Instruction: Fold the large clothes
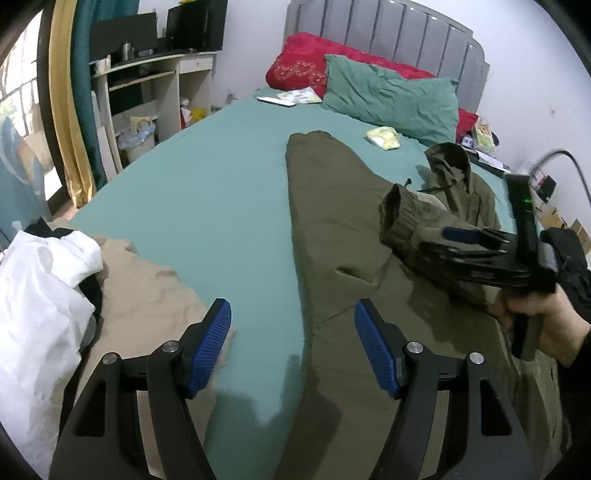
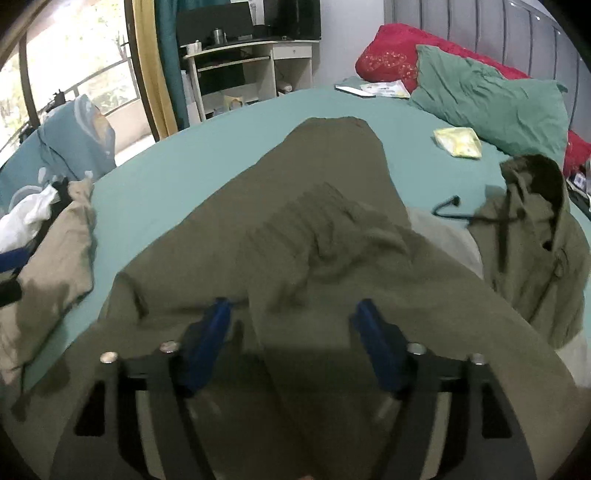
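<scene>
Olive jacket (image 1: 325, 229) sleeve cuff (image 1: 395, 218) beside right gripper (image 1: 454, 240), left-wrist view only.

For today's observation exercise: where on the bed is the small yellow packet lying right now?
The yellow packet lies on the teal sheet toward the headboard end, right of centre in both views, just in front of the green pillow and beyond the olive jacket.

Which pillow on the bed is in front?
The wrinkled teal-green pillow; it overlaps the red embroidered pillow, which leans against the grey padded headboard.
</scene>
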